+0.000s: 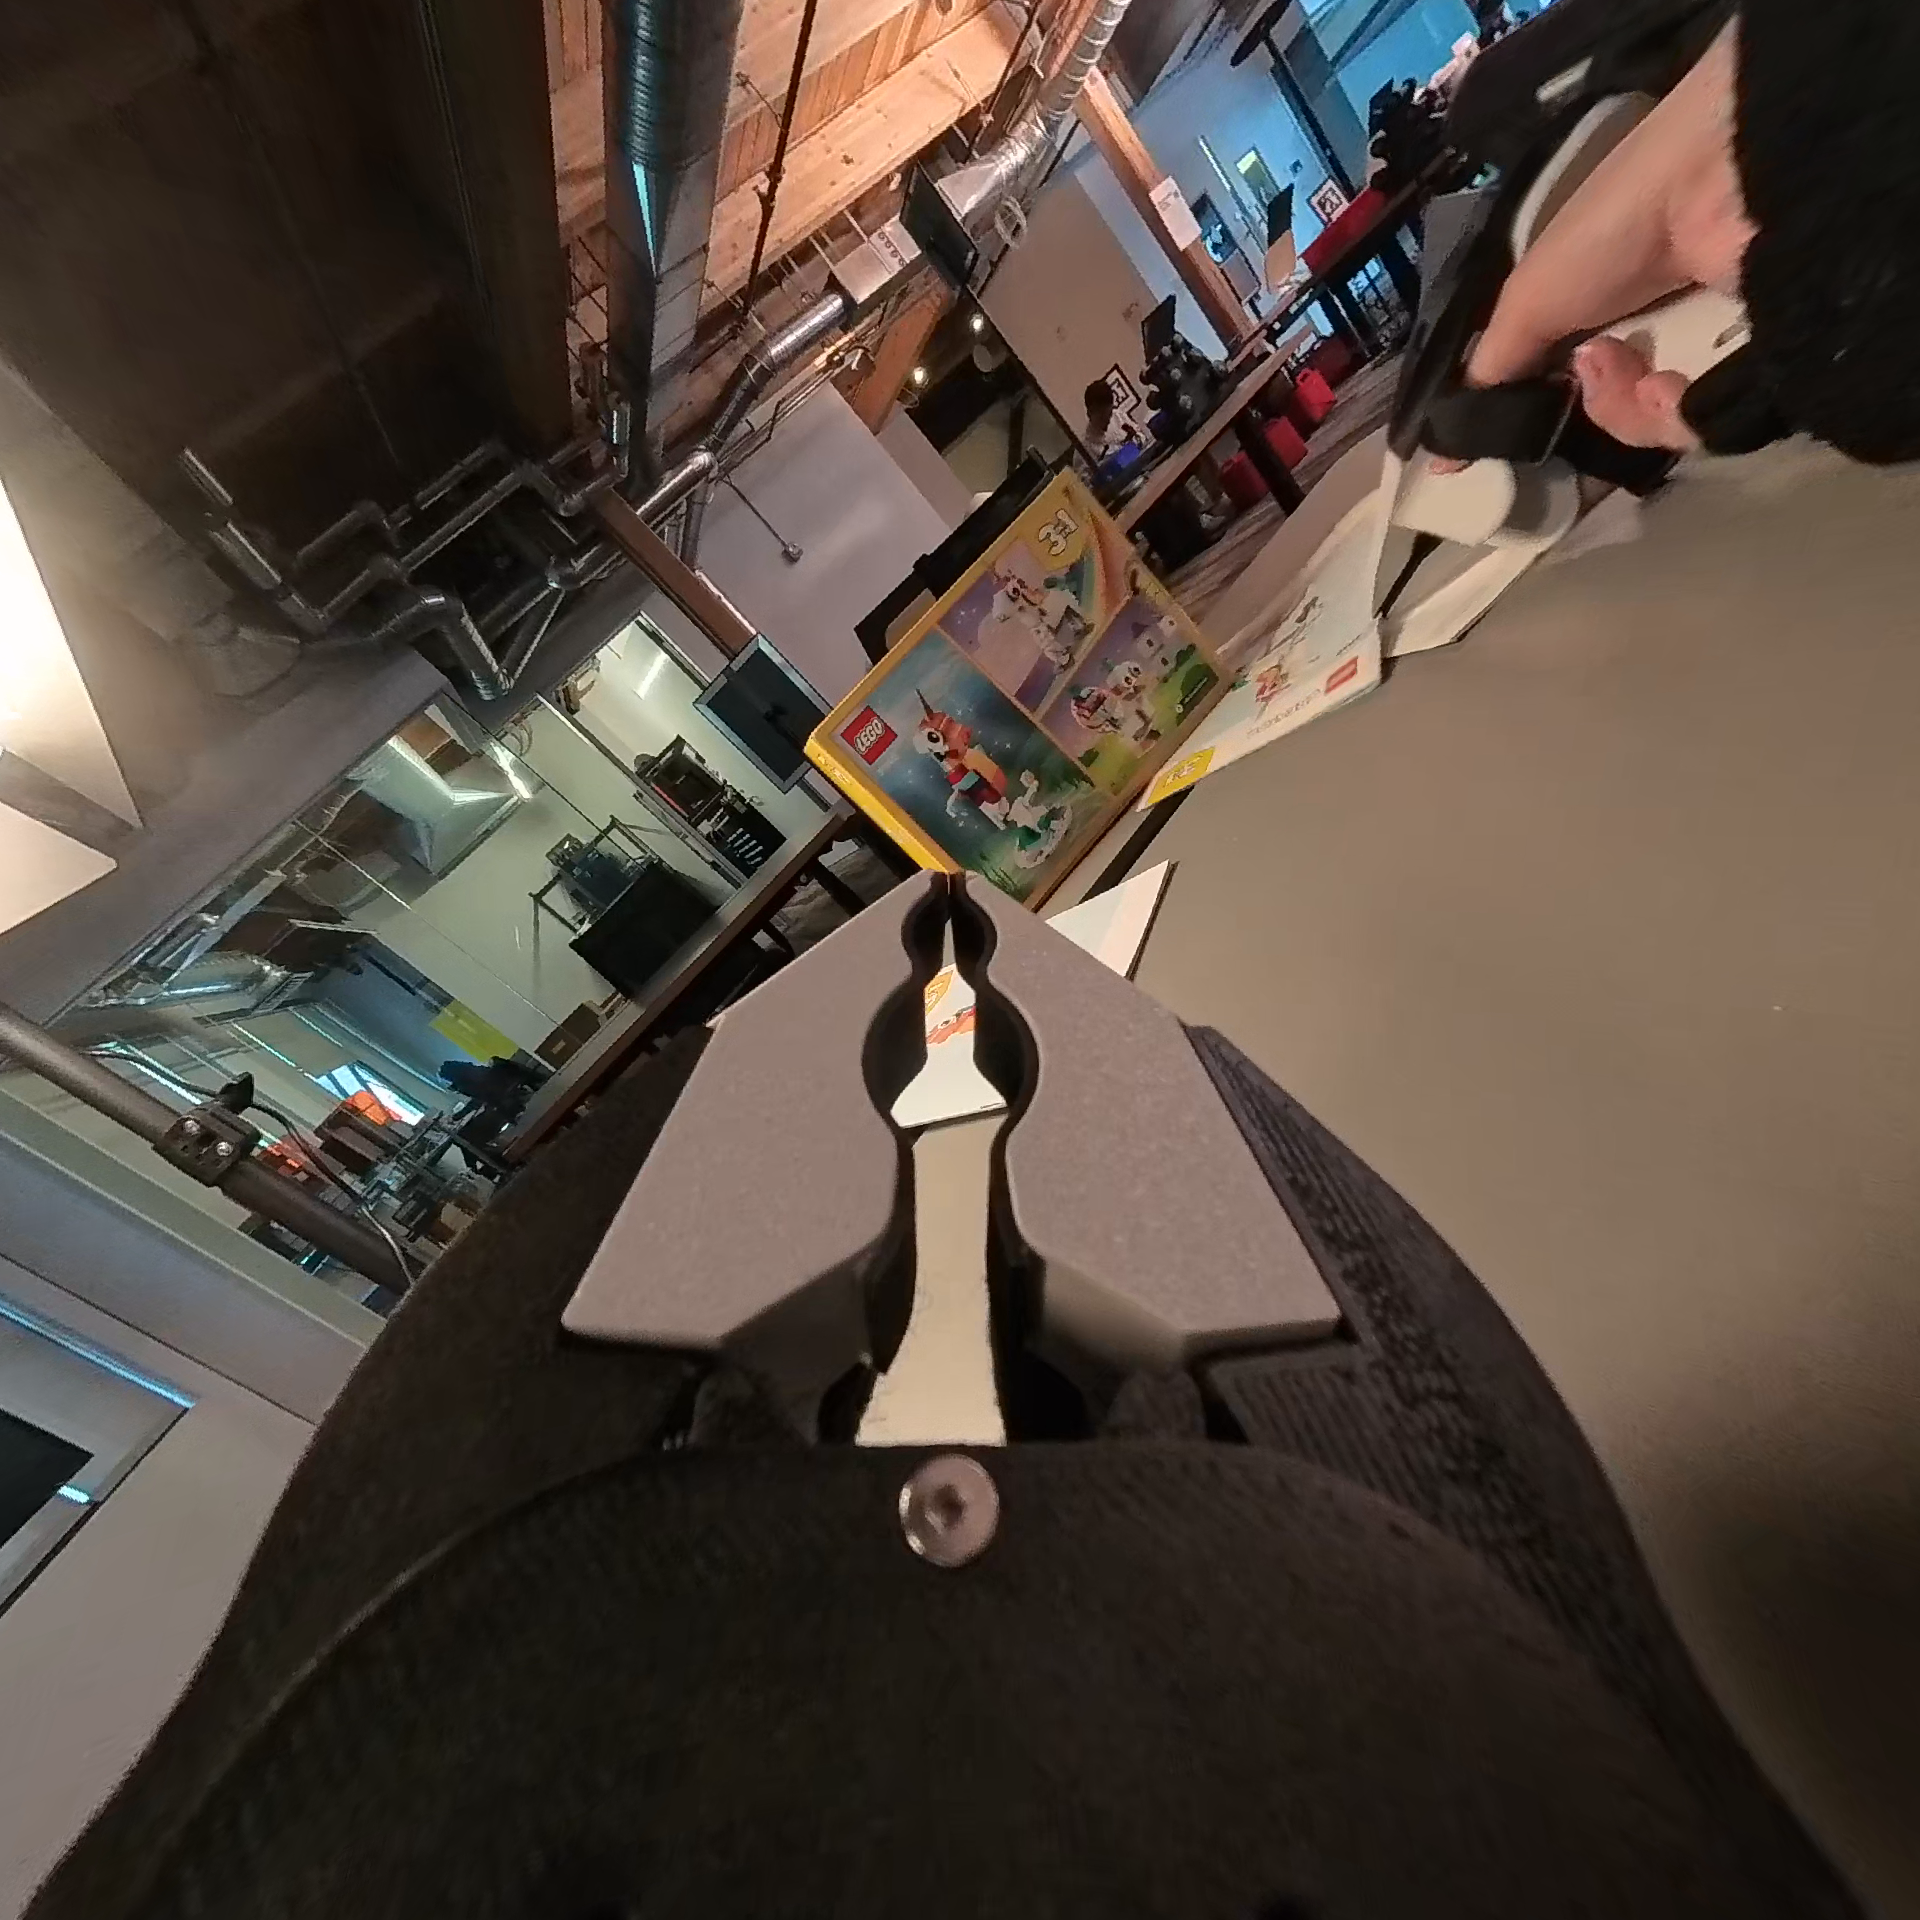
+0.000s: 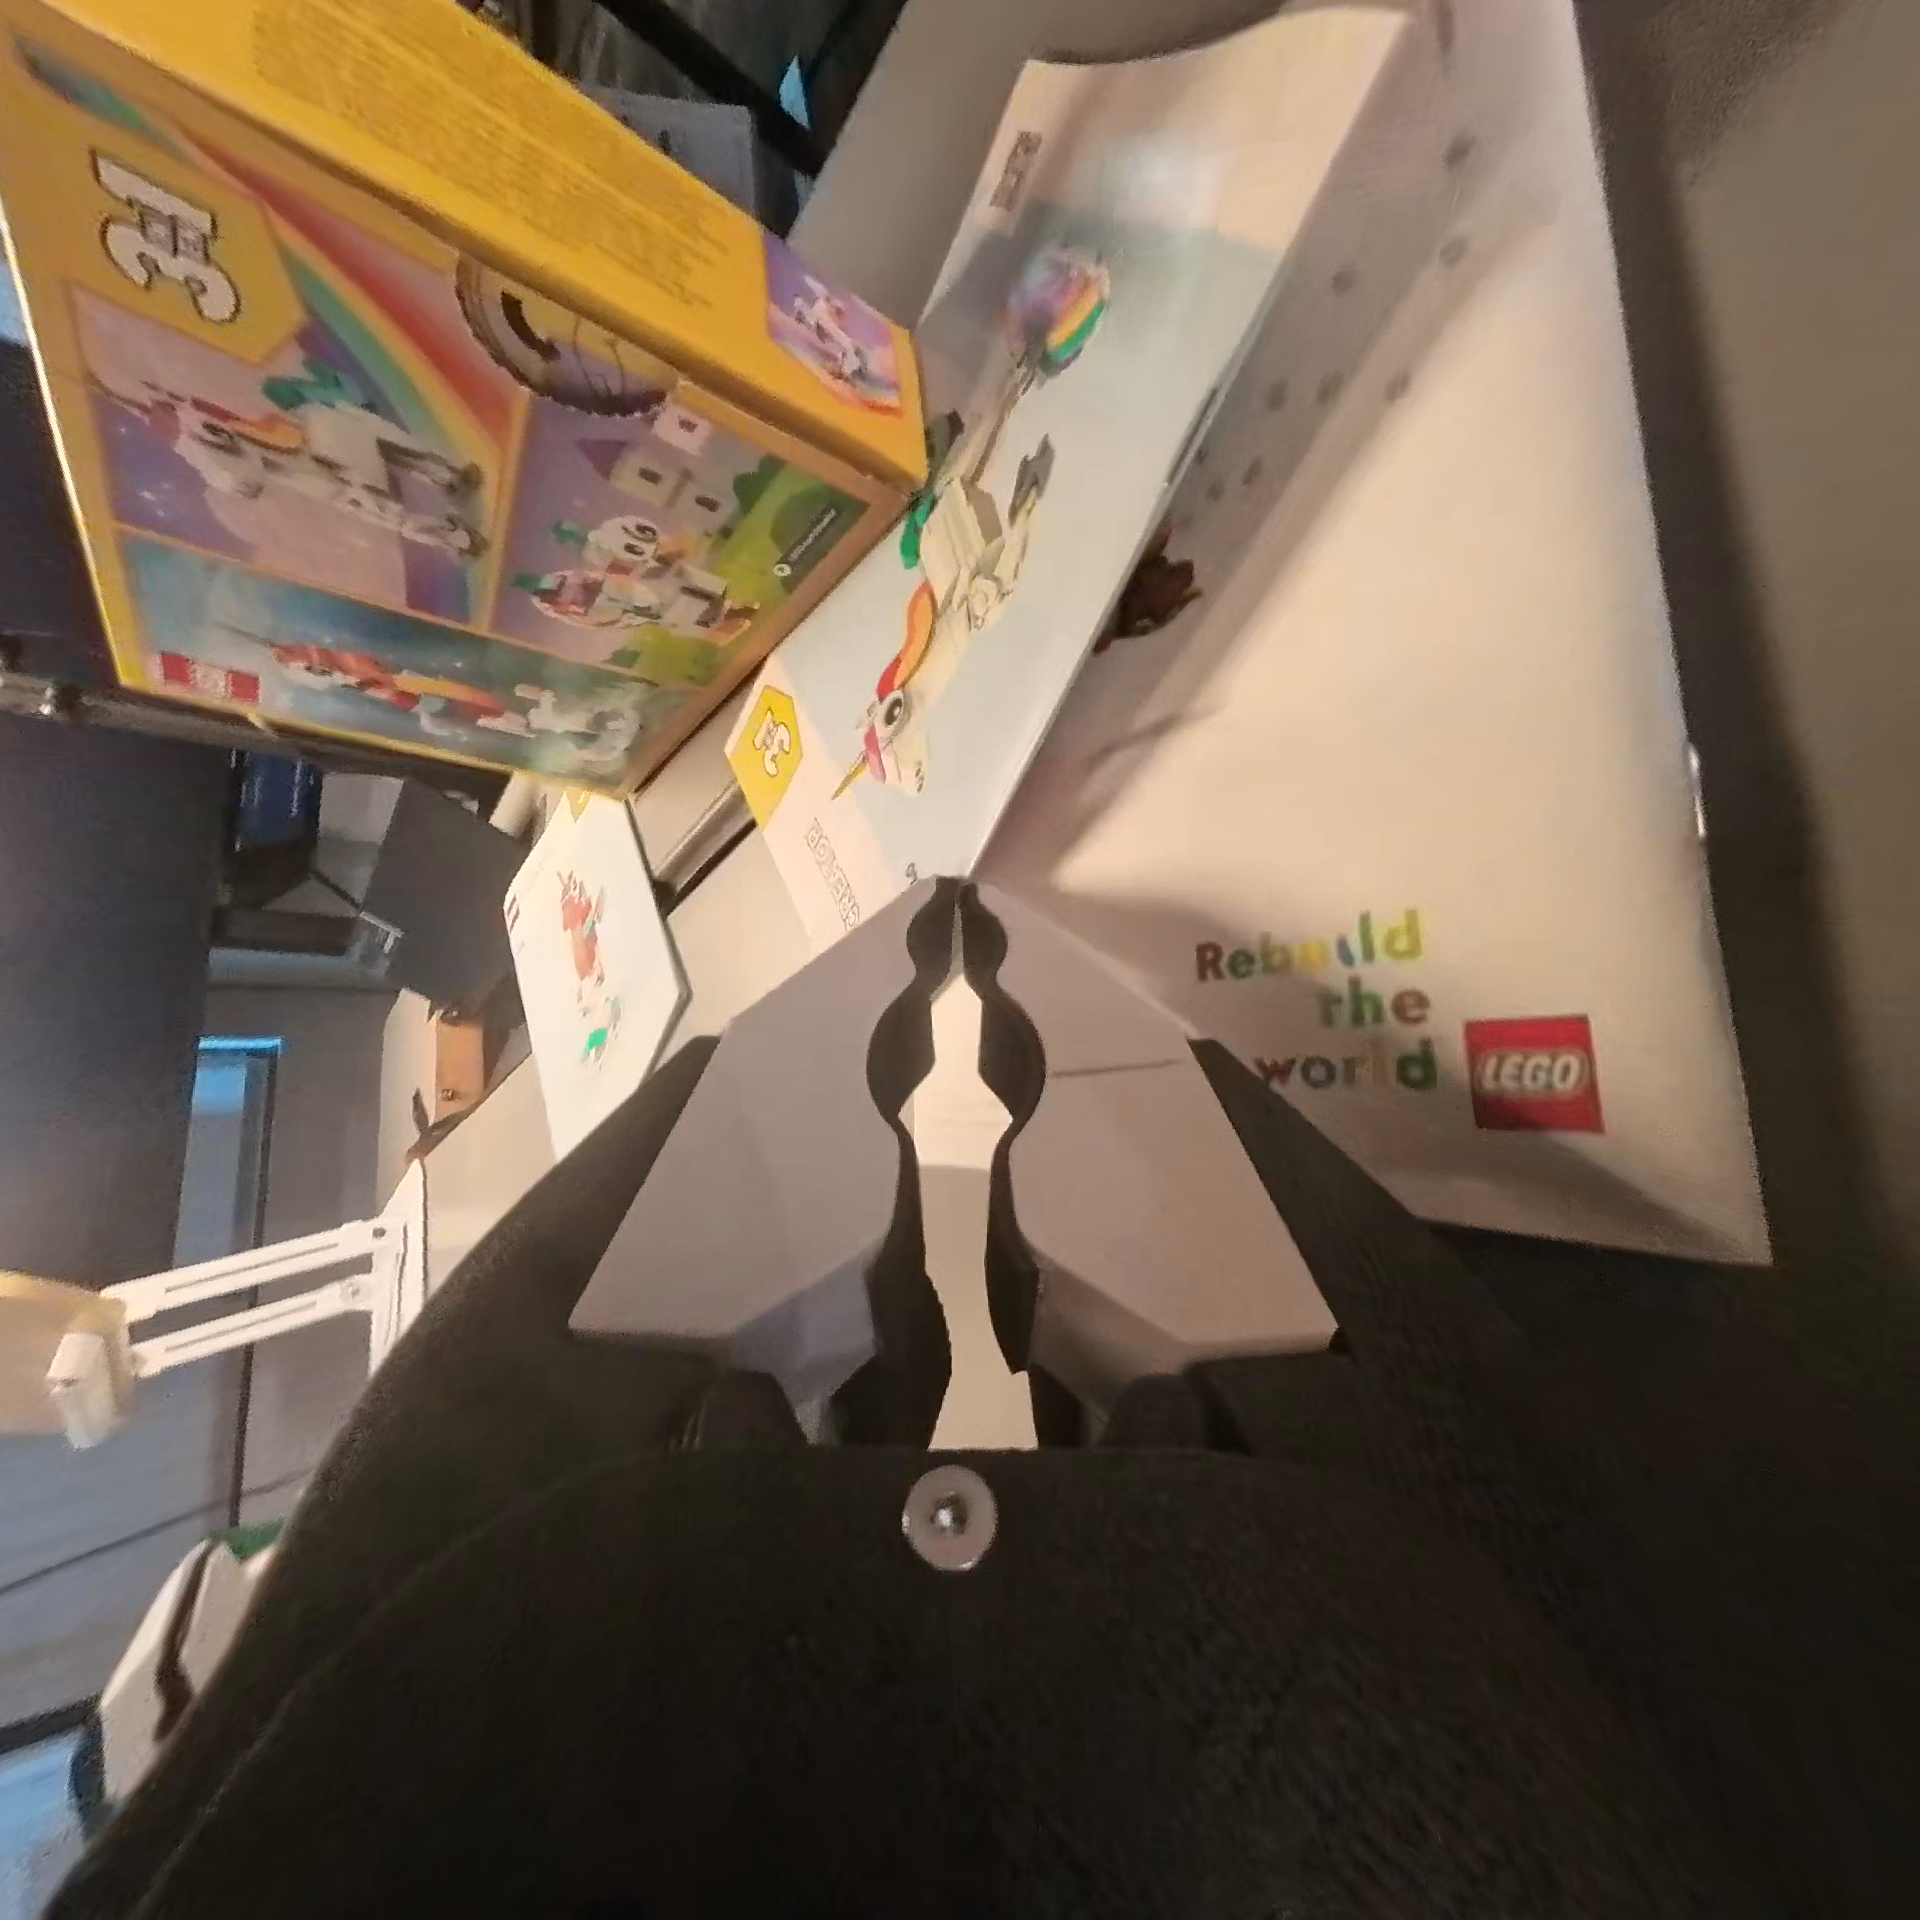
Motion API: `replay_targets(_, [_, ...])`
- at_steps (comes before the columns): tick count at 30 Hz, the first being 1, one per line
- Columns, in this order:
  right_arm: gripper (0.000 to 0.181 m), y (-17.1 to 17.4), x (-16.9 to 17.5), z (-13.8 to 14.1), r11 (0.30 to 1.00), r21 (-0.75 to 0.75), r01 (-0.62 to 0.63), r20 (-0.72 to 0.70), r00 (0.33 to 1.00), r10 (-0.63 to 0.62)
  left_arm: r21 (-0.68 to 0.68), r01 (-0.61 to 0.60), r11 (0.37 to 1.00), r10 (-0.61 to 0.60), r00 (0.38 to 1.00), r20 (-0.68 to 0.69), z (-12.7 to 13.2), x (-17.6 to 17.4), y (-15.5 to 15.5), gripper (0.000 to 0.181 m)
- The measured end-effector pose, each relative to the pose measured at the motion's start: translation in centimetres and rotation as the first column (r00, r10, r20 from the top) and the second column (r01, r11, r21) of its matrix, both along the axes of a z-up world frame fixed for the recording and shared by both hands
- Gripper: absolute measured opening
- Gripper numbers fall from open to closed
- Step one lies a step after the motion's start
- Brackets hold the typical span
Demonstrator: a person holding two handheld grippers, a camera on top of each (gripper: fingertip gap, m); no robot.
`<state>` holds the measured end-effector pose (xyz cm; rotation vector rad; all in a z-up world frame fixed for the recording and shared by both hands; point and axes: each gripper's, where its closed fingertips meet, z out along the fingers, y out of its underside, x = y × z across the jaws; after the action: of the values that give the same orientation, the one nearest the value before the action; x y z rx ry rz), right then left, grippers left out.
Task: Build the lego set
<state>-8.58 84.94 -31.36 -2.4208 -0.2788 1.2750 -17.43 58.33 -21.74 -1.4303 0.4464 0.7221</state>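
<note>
In the right wrist view my right gripper [image 2: 958, 888] is shut, its tips pinching the near end of the fold of the open instruction booklet [image 2: 1351, 727]. The booklet's unicorn cover [image 2: 987, 582] rises to the left of the fold. The yellow set box [image 2: 436, 436] stands just beyond it. In the left wrist view my left gripper [image 1: 945, 883] is shut with nothing between its tips. It points at the set box [image 1: 1018, 717]. The right gripper [image 1: 1455, 499], held by a hand, shows at the top right over the booklet [image 1: 1299, 675].
A second, smaller white booklet [image 2: 592, 956] lies left of the open one; it also shows behind my left fingers [image 1: 1117, 920]. The grey table [image 1: 1558, 1143] stretches to the right. A white lamp arm [image 2: 239, 1299] stands at the left. Other desks and monitors fill the room beyond. There is about 30 cm between the tips of the two grippers.
</note>
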Motion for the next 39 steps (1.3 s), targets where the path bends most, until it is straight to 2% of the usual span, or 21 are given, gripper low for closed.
replay_targets(4, [0.0,-1.9,1.4,0.4,0.996,0.018,-0.091,-0.007,0.996,0.091,0.002,0.003,1.0,-0.003,1.0,0.001,0.1,0.0,0.0,0.0])
replay_targets(8, [0.0,-5.4,3.6,0.8,0.975,0.024,-0.222,-0.018,0.975,0.222,0.002,0.007,1.0,-0.007,1.0,-0.001,0.1,0.0,0.0,0.0])
replay_targets(14, [0.0,-13.0,8.1,0.1,0.92,0.014,-0.391,0.003,0.921,0.391,0.012,0.01,1.0,-0.01,1.0,0.018,0.0,-0.2,-0.1,0.0])
replay_targets(17, [0.0,-17.4,10.2,0.3,0.898,-0.005,-0.44,-0.036,0.897,0.44,0.014,-0.03,0.999,0.028,0.995,0.092,-0.3,-1.9,0.0,0.0])
replay_targets(20, [0.0,-21.5,12.0,0.2,0.854,-0.041,-0.519,-0.027,0.855,0.518,0.063,-0.054,0.997,0.043,0.985,0.169,0.5,-3.0,-0.8,0.0])
replay_targets(22, [0.0,-24.1,13.1,-0.1,0.789,-0.082,-0.609,0.016,0.791,0.612,0.071,-0.068,0.995,0.054,0.983,0.178,0.6,-3.2,-1.3,0.0])
replay_targets(25, [0.0,-27.5,14.4,-0.5,0.634,-0.187,-0.751,0.066,0.634,0.77,0.078,-0.112,0.991,0.095,0.976,0.196,0.7,-3.8,-2.4,0.0])
replay_targets(29, [0.0,-28.2,14.2,-0.7,0.451,-0.29,-0.844,0.207,0.405,0.89,0.101,-0.158,0.982,0.126,0.955,0.267,1.0,-3.7,-4.8,0.0])
replay_targets(32, [0.0,-26.4,12.3,-0.9,0.322,-0.274,-0.906,0.449,0.175,0.876,0.112,-0.174,0.978,0.133,0.944,0.303,1.2,-2.9,-7.1,0.0])
replay_targets(34, [0.003,-25.1,9.5,-0.7,0.19,-0.19,-0.963,0.627,0.03,0.779,0.114,-0.179,0.977,0.135,0.94,0.315,1.2,-2.3,-8.5,0.0])
replay_targets(35, [0.007,-24.9,7.7,-0.5,0.113,-0.132,-0.985,0.696,-0.011,0.718,0.112,-0.182,0.977,0.139,0.938,0.318,1.2,-2.1,-9.2,0.0])
replay_targets(36, [0.011,-24.9,5.8,-0.2,0.066,-0.077,-0.995,0.752,-0.015,0.659,0.106,-0.187,0.977,0.144,0.936,0.322,1.1,-1.9,-9.8,0.0])
replay_targets(37, [0.015,-25.4,3.9,0.2,0.032,-0.009,-0.999,0.787,0.013,0.617,0.1,-0.19,0.977,0.148,0.933,0.328,1.0,-1.8,-10.4,0.0])
replay_targets(38, [0.019,-26.2,2.0,1.0,0.013,0.084,-0.996,0.798,0.075,0.598,0.098,-0.19,0.977,0.148,0.931,0.335,0.9,-1.6,-10.9,0.0])
replay_targets(39, [0.023,-27.1,0.4,2.0,0.035,0.181,-0.983,0.788,0.167,0.593,0.098,-0.187,0.977,0.143,0.928,0.344,0.9,-1.4,-11.5,0.0])
